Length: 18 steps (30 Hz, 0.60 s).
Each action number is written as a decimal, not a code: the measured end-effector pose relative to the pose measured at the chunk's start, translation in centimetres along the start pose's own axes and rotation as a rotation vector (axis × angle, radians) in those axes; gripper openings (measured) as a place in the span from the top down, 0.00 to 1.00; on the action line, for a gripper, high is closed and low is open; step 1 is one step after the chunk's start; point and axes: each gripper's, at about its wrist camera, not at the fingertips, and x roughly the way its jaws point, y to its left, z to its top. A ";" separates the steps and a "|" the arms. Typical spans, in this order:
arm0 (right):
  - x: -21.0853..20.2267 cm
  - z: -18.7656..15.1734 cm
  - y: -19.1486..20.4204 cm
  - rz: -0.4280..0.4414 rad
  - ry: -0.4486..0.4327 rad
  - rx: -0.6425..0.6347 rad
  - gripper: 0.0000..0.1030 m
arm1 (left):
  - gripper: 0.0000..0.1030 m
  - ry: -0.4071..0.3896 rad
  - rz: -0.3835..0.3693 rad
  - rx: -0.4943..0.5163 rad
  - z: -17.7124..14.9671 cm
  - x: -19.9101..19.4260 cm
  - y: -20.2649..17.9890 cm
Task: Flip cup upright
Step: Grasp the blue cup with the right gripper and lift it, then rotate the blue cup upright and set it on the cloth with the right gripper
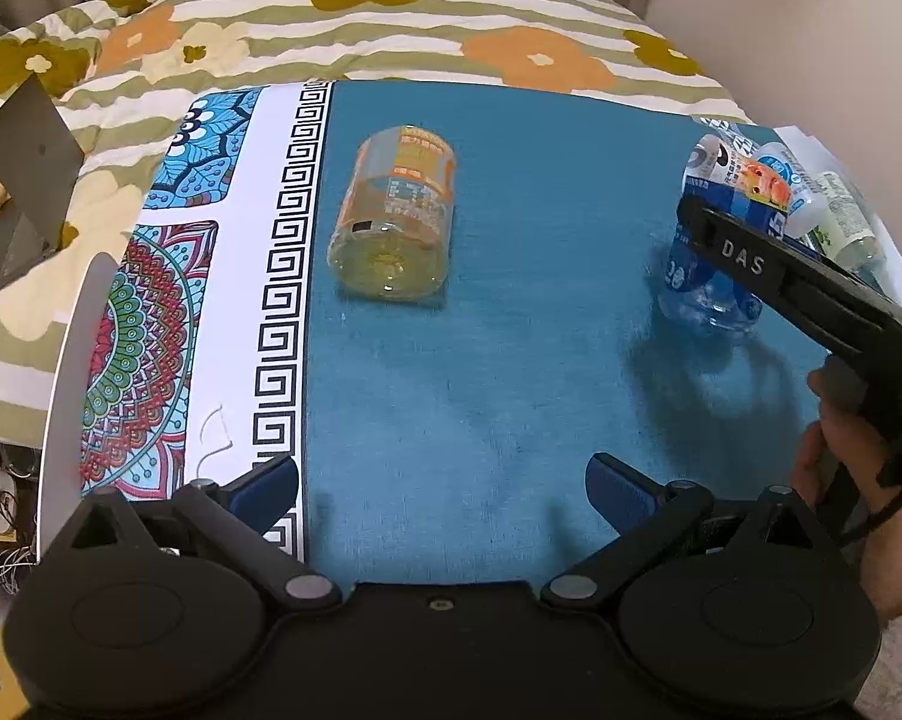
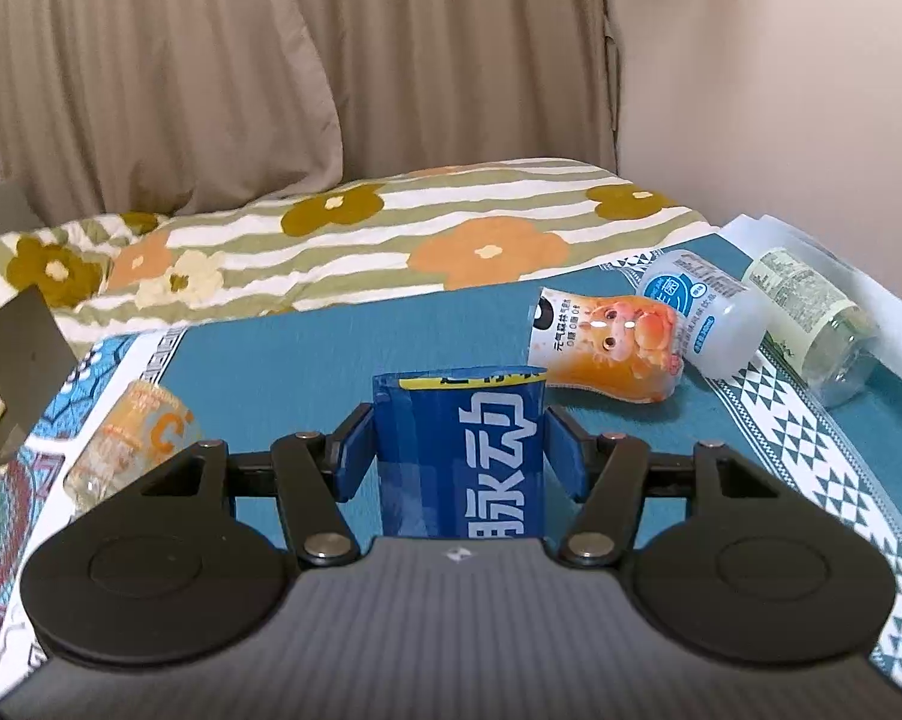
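The right tool (image 2: 458,450) grips a clear plastic cup with a blue label (image 2: 460,456), its two blue pads (image 2: 351,450) pressed against the cup's left and right sides. In the left wrist view the same blue-labelled cup (image 1: 706,282) stands with its base on the teal cloth of the tabletop (image 1: 511,330), at the right side, with the right tool (image 1: 769,270) reaching in from the right, held by the person's right hand (image 1: 829,450).

The left tool (image 1: 444,480) hovers open near the front edge of the tabletop, its blue pads (image 1: 622,486) spread wide with nothing between them.

A clear cup with an orange label (image 1: 393,216) lies on its side left of centre, well apart from the blue cup, its base facing the near side. Beyond the blue cup, at the far right, a white and orange cup with a cartoon face (image 2: 607,354) lies on its side, touching a frosted white bottle with a light blue label (image 2: 706,312); a clear bottle with a pale green label (image 2: 811,318) lies just right of that. A floral striped quilt (image 2: 360,240) covers the bed behind the tabletop, with beige curtains (image 2: 270,60) beyond.
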 end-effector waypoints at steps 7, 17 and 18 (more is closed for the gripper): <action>-0.3 -0.5 -0.2 0.031 -0.020 -0.028 0.27 | 0.00 0.009 0.005 -0.017 -0.4 0.2 0.0; 2.4 1.2 -0.3 0.148 -0.048 -0.154 0.27 | 0.00 0.020 0.005 -0.027 -0.8 0.4 -0.3; 2.5 1.2 -0.2 0.165 -0.057 -0.163 0.27 | 0.00 0.021 0.003 -0.028 -0.8 0.4 -0.4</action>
